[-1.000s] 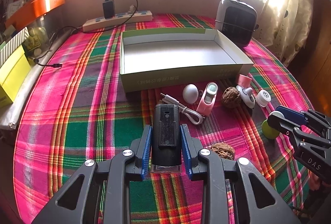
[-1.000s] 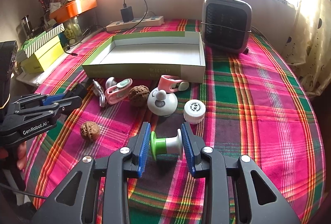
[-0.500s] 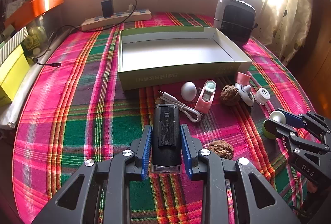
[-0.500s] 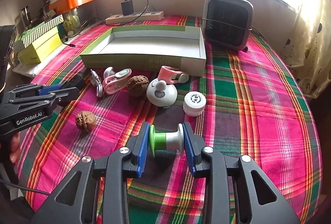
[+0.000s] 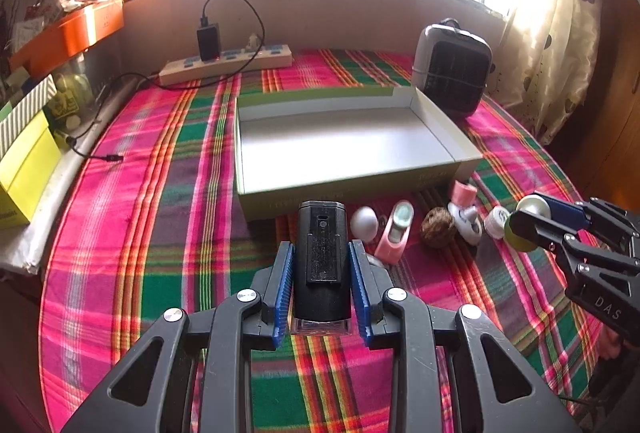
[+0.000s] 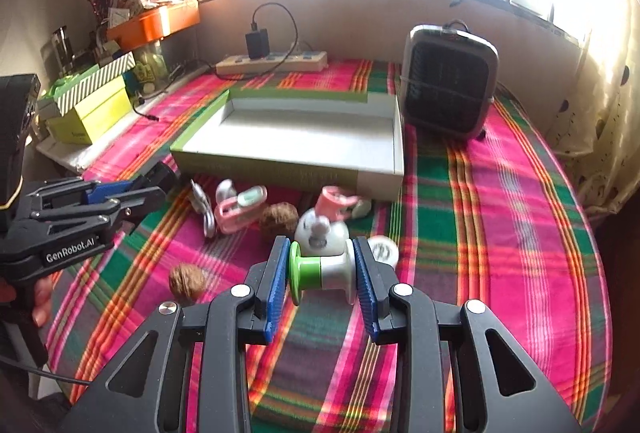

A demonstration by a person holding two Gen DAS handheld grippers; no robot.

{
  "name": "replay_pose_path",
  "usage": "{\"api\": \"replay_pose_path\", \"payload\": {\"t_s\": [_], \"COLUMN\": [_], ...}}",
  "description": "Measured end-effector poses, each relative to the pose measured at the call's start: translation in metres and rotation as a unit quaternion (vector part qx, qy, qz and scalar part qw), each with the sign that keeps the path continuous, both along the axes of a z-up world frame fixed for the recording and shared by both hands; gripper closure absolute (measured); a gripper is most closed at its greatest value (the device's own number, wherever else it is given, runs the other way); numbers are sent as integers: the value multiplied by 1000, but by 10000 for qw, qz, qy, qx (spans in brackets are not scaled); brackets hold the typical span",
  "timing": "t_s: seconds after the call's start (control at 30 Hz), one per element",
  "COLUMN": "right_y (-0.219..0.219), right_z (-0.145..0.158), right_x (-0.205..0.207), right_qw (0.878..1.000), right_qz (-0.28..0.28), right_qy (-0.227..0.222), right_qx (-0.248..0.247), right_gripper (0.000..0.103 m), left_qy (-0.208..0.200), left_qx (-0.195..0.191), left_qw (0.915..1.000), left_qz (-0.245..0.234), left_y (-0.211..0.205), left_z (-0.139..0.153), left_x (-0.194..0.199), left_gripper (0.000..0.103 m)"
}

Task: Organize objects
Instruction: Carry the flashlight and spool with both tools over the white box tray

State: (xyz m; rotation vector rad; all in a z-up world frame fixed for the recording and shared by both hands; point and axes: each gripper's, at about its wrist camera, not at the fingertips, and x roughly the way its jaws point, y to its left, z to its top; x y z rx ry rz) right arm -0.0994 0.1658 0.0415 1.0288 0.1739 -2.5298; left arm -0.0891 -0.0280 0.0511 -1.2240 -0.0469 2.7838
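The left gripper (image 5: 322,265) is clamped on a black rectangular plastic device (image 5: 321,253), its blue pads pressed to both long sides, the load apparently clear of the plaid cloth. The right gripper (image 6: 322,271) is clamped end to end on a green-and-white plastic spool-shaped piece (image 6: 320,269). Just ahead of both lies a row of loose items: a white egg-shaped object (image 5: 364,224), a pink plastic clip (image 5: 396,231), a brown walnut (image 5: 438,227) and a white round cap (image 5: 495,221). Beyond them, close behind, sits the shallow open cardboard box with green sides (image 5: 348,187), holding nothing. Judged step: both pickups made, carry to the box pending. The next move calls for lifting over the near wall and clearing the row before release. Only the right wrist view shows a second walnut (image 6: 187,280) and the person's fingers (image 6: 40,303) on the left handle; only the left view shows the box floor in full.
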Motion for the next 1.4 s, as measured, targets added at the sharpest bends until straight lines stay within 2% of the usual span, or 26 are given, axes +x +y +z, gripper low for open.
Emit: {"api": "replay_pose_path", "payload": {"t_s": [0.17,0.4,0.7,0.93,1.4], "right_y": [-7,-16,-26,-36,-49], "right_z": [19,26,4,-17,-29], "right_x": [-26,-79,-144,-177,-204], "right_qw": [9997,9996,10000,9993,9984], "right_qz": [66,62,31,87,86], "right_qy": [204,263,-44,-263,-375], "right_qx": [-67,-40,70,245,416], "right_gripper": [70,70,70,70,70], "left_qy": [75,22,-195,-277,-493], "left_qx": [71,16,-28,-57,-160], "left_qw": [9999,10000,9997,9994,9985], "left_qz": [21,96,117,178,191], "left_y": [-5,-10,-11,-11,-10], "left_z": [10,10,-7,-18,-36], "left_x": [-23,-66,-123,-146,-165], "left_gripper": [78,78,78,78,78]}}
